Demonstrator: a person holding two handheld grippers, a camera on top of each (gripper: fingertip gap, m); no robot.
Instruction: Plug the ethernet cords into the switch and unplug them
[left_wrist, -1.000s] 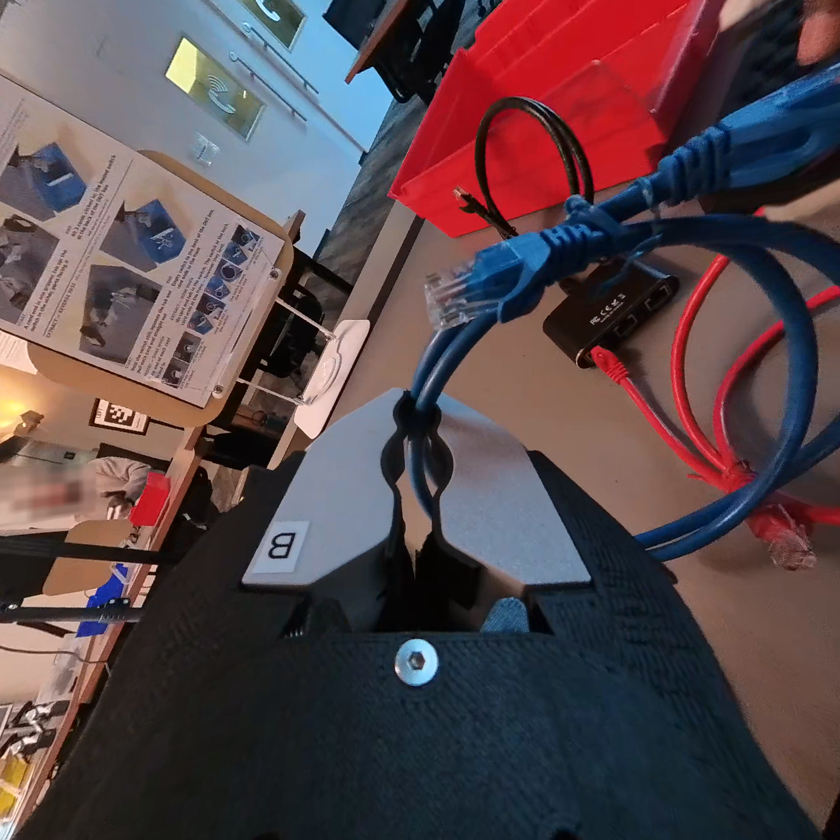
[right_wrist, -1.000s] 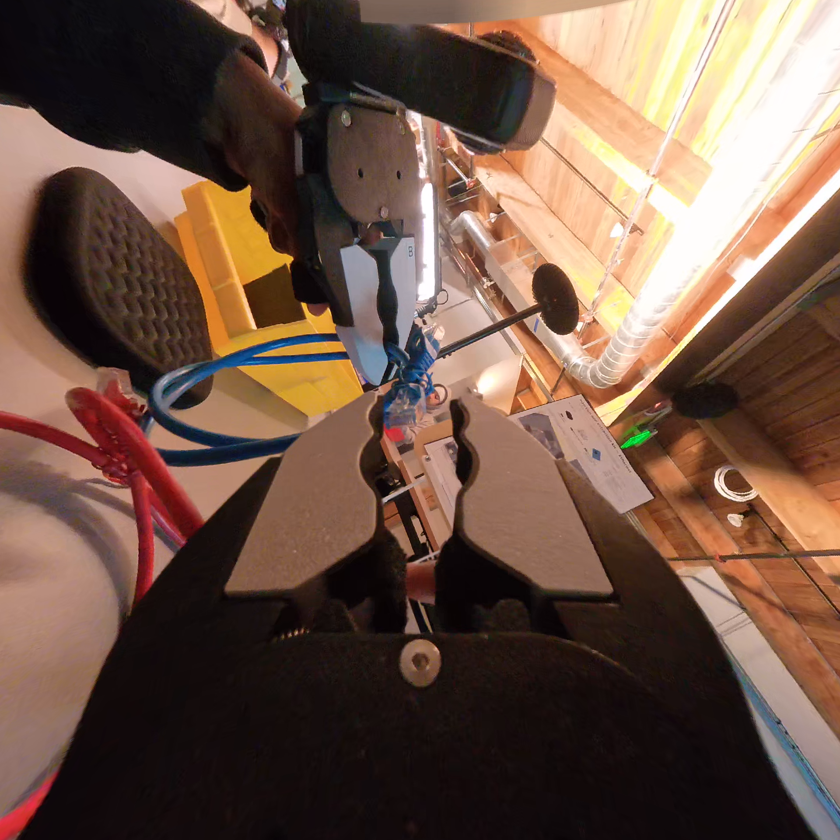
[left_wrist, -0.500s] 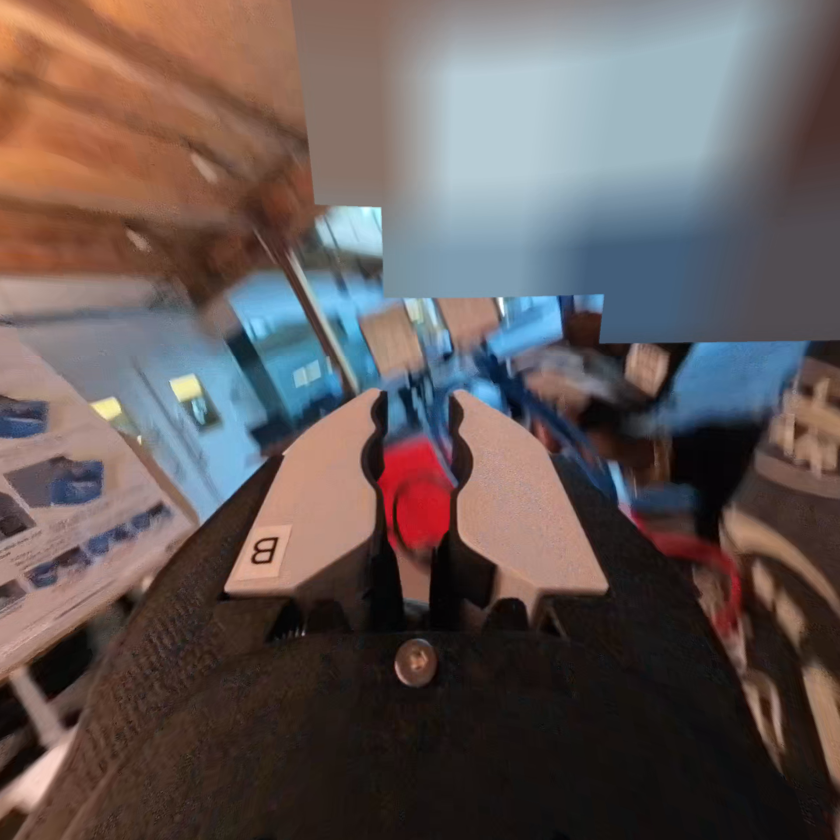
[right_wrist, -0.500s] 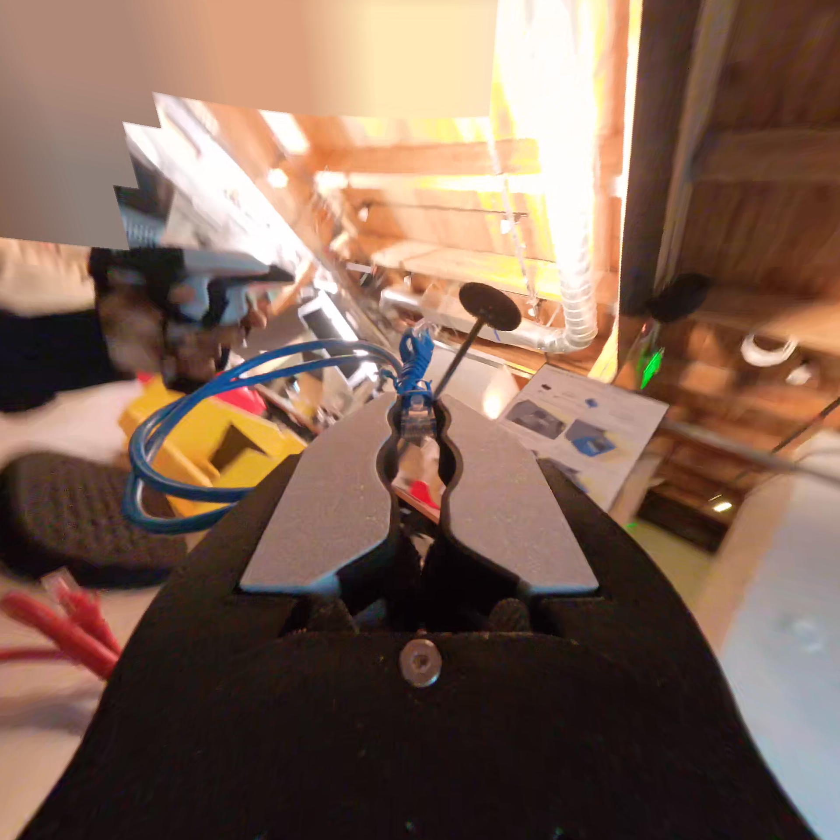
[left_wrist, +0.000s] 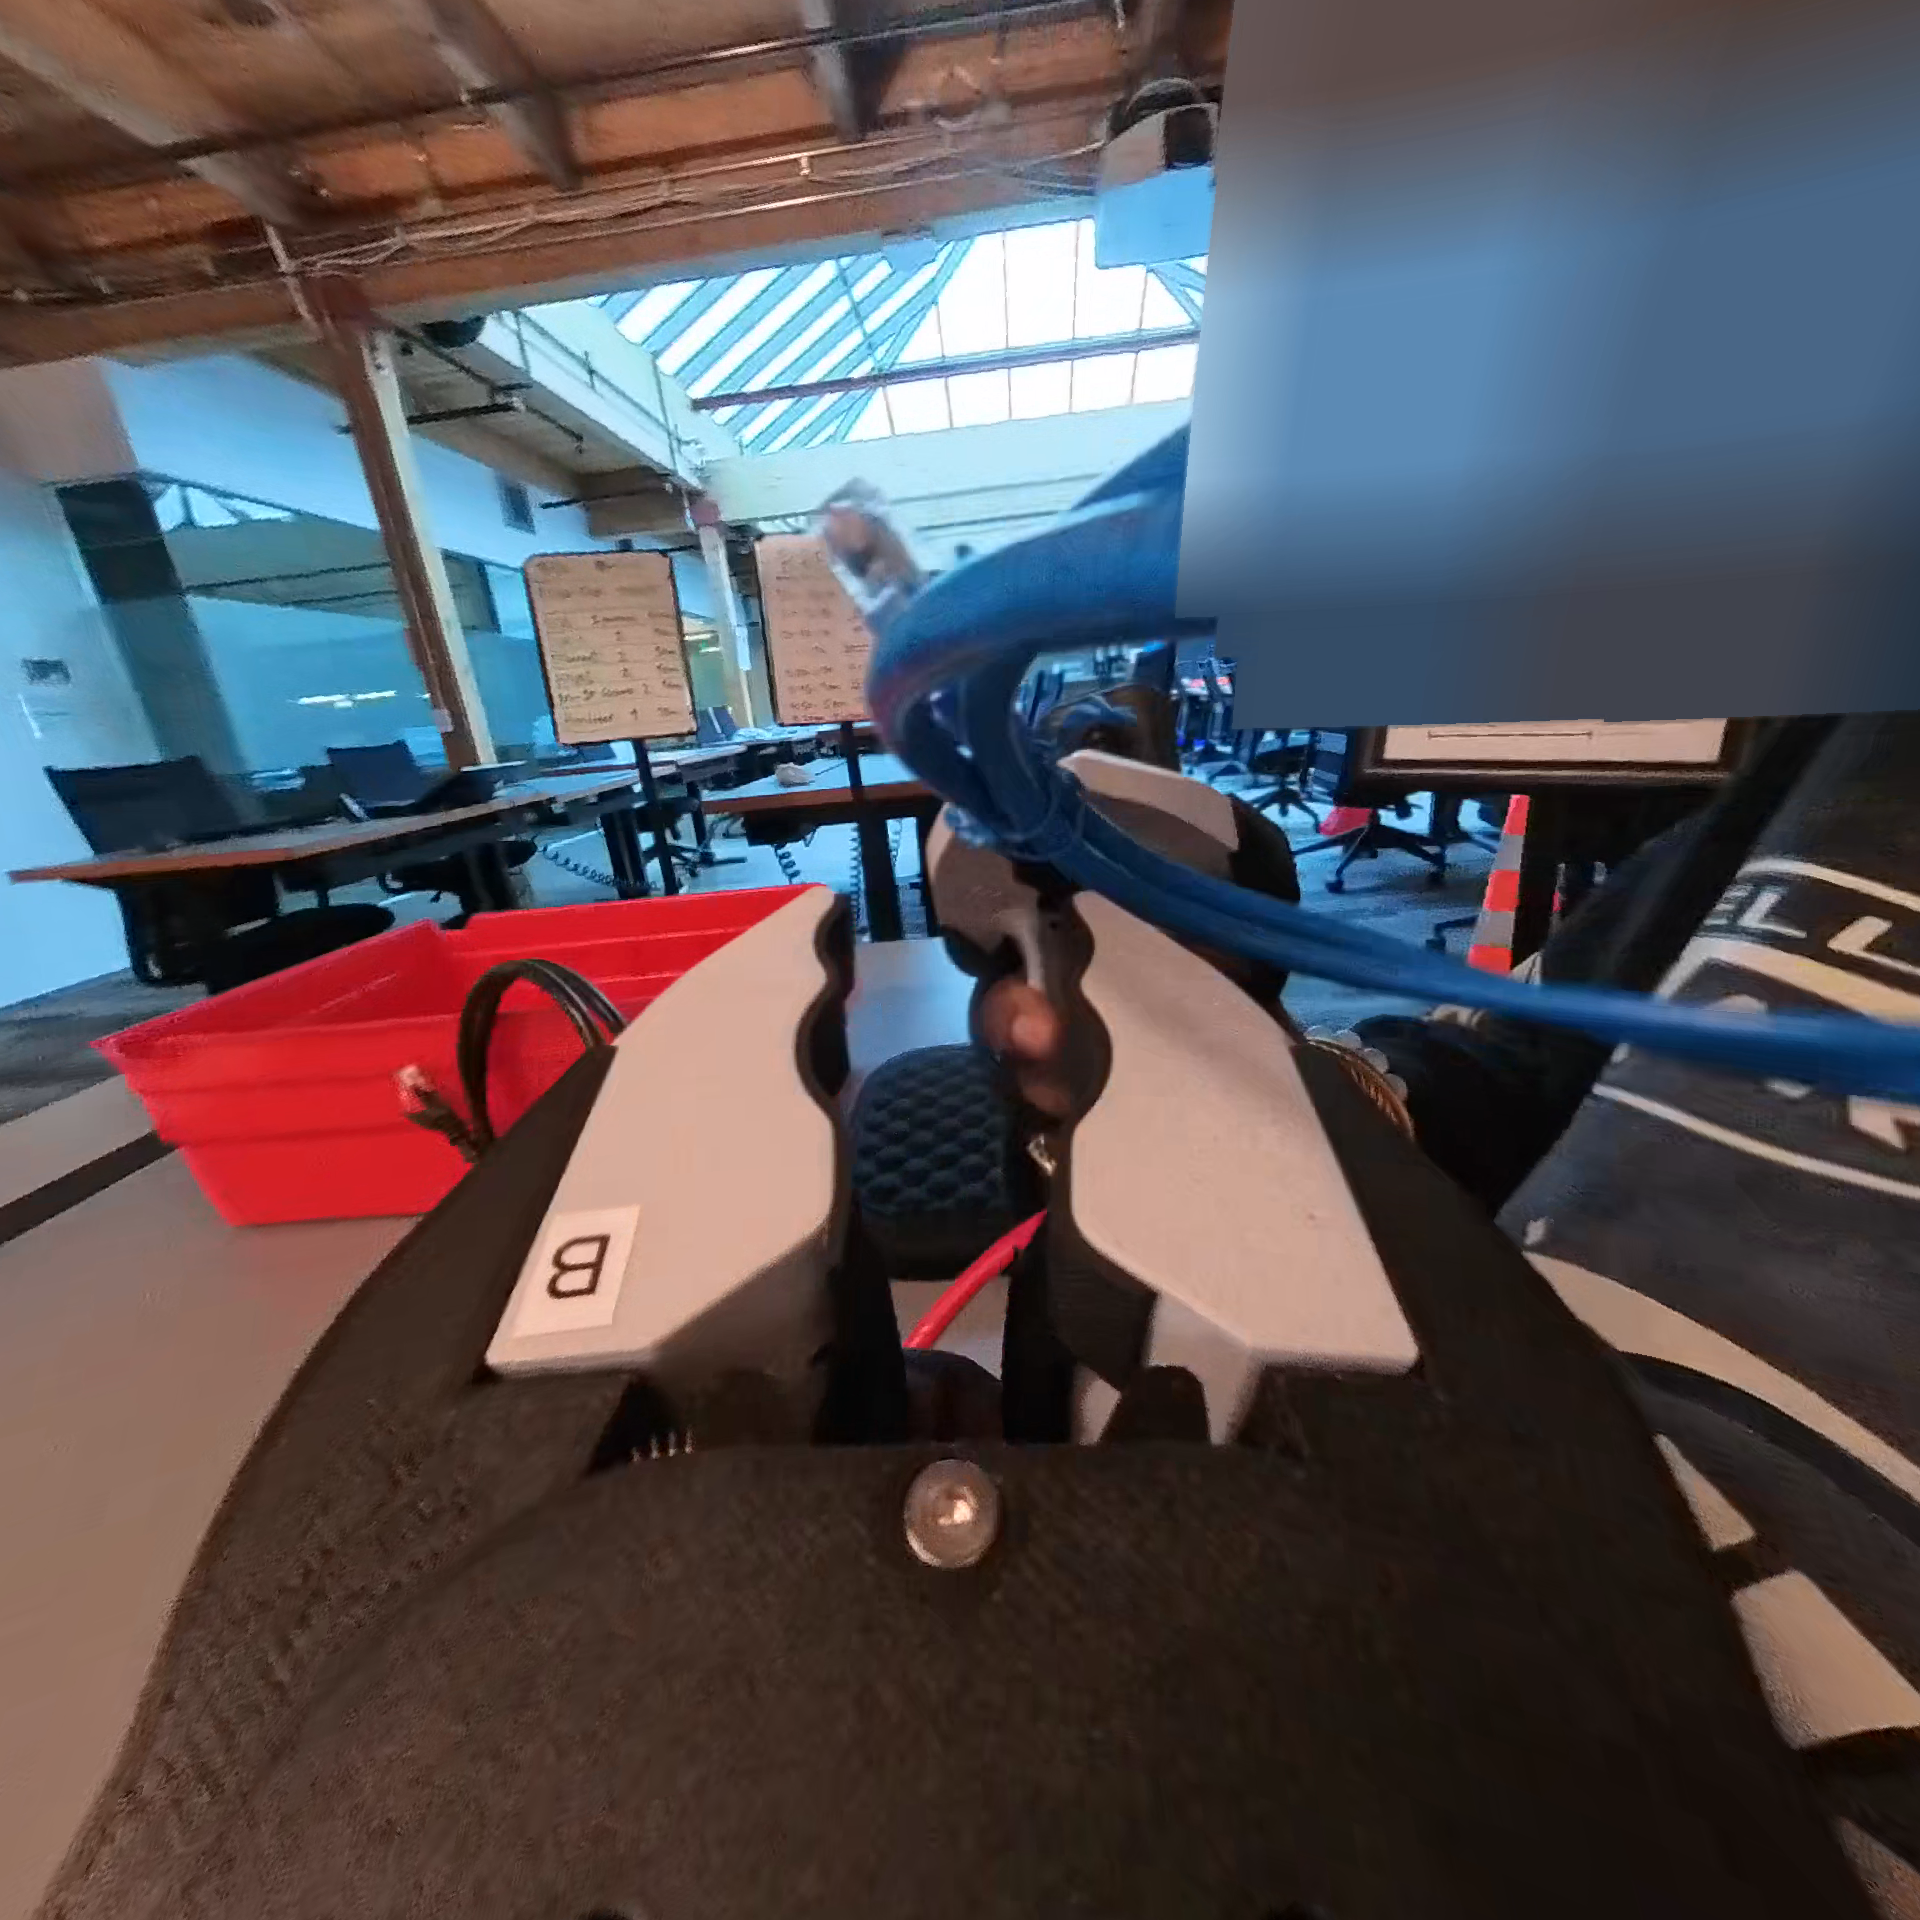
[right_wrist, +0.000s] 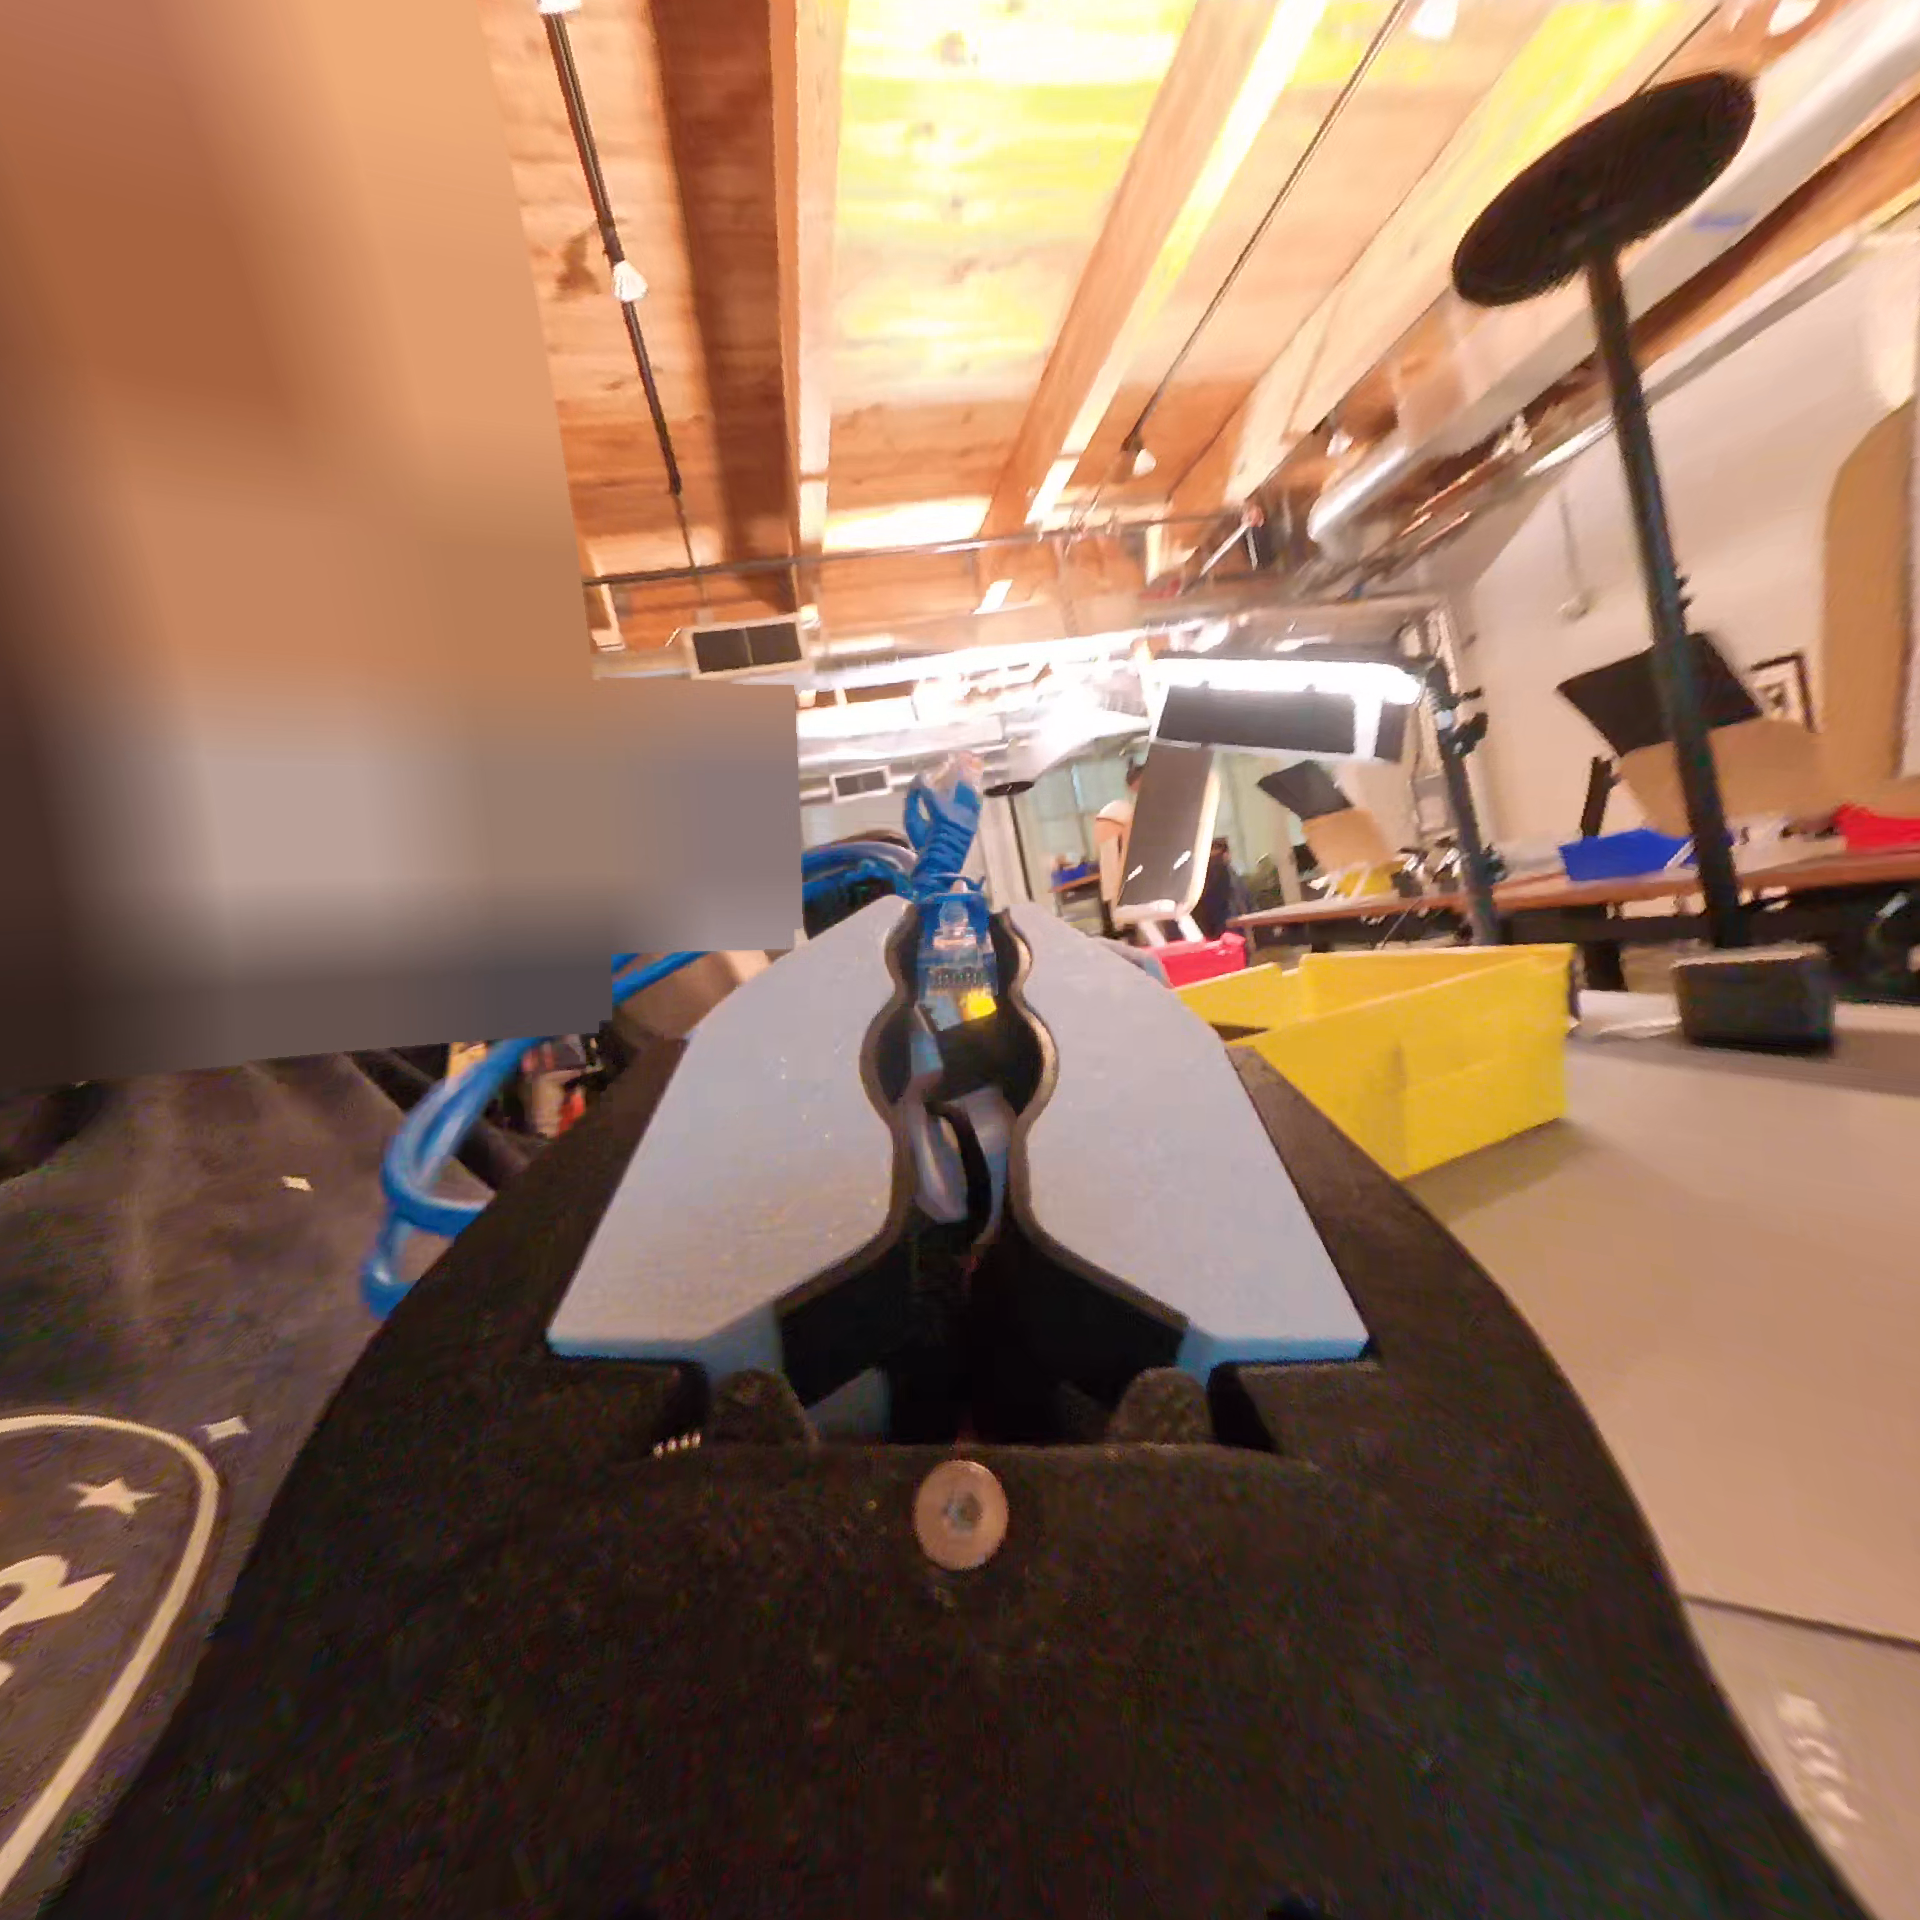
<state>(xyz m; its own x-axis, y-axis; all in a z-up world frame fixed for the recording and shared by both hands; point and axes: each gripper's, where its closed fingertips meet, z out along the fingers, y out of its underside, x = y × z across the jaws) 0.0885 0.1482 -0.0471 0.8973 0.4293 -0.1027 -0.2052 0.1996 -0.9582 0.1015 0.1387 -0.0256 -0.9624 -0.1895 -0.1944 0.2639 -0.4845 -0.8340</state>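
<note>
Gaping with nothing between its jaws, the left gripper faces a red bin on the grey table, while the right gripper beyond it pinches the blue ethernet cord. From its own wrist view, the right gripper is clamped on the cord's clear plug, held up off the table, with a yellow bin to the right.

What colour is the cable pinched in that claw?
Blue, clearest in the right wrist view.
</note>
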